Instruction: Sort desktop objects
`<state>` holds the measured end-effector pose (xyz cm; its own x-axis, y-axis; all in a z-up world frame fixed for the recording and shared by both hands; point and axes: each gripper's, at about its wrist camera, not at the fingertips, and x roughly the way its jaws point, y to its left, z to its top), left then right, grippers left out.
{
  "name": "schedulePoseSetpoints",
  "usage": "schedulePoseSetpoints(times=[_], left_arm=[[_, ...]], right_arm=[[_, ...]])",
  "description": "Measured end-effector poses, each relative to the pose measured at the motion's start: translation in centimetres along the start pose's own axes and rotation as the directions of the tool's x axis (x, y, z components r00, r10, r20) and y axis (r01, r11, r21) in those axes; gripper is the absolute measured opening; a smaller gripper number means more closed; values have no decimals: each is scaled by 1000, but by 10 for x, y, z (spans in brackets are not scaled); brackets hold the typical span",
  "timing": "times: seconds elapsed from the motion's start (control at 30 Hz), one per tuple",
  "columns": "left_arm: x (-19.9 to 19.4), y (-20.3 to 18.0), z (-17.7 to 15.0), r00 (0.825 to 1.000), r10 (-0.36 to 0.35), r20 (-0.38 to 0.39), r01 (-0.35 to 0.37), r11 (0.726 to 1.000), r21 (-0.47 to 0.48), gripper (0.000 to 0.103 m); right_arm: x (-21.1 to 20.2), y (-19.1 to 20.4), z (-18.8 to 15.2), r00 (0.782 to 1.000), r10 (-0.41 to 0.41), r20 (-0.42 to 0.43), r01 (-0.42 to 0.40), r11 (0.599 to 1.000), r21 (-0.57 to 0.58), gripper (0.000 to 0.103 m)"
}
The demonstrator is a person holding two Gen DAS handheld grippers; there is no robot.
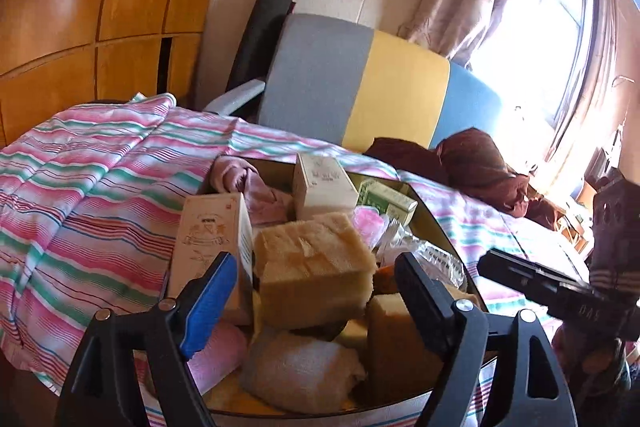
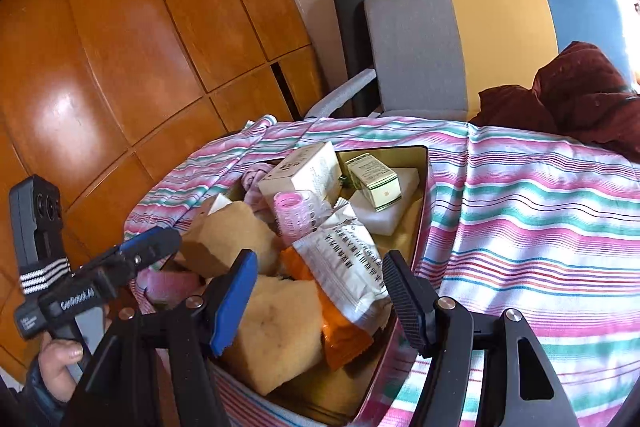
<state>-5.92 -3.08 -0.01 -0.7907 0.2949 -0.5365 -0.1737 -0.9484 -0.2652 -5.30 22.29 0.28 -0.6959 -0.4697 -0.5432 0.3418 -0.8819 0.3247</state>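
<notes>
A gold tin box (image 2: 423, 183) lies on a striped cloth, heaped with objects. My left gripper (image 1: 316, 301) hovers open over its near end, and a yellow sponge (image 1: 316, 275) lies just beyond the fingers. Beside the sponge stand a tall cream carton (image 1: 208, 235), a second cream carton (image 1: 324, 187) and a rolled beige towel (image 1: 300, 371). My right gripper (image 2: 320, 301) is open above a white printed packet (image 2: 352, 267) and an orange packet (image 2: 340, 339). Farther in are a pink hair roller (image 2: 298, 213), a green-white box (image 2: 374, 181) and a white foam block (image 2: 384, 215).
The pink, green and white striped cloth (image 2: 520, 207) covers the whole surface. A dark red garment (image 2: 580, 95) lies at the back right. A grey, yellow and blue chair back (image 1: 360, 95) stands behind, with wooden cabinet doors (image 2: 140, 47) to the left. A hand (image 2: 60, 359) holds the left tool.
</notes>
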Motion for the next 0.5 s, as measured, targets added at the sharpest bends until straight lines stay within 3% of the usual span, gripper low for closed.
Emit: schedulePoseSetpoints(times=[0.13,0.23,0.33,0.5], left_arm=[[-17,5,-6,999,35,22,-35,999,1,82],[-25,11,-12,998,54,23,-54,999,-8,82],[-30,16,-18,998,56,13,-56,998,-30,82],[-36,15,-27,998,56,9,-56,998,-22,82]], right_arm=[[-13,18,-7,998,64,10,-63,997,-49,66],[-12,37,-14,993,115,-9,-116,988,-101,56],[-4,53,-20,993,109,-42,-114,982,-151,51],[15,56,-28,997,24,-77,-36,986,-163,51]])
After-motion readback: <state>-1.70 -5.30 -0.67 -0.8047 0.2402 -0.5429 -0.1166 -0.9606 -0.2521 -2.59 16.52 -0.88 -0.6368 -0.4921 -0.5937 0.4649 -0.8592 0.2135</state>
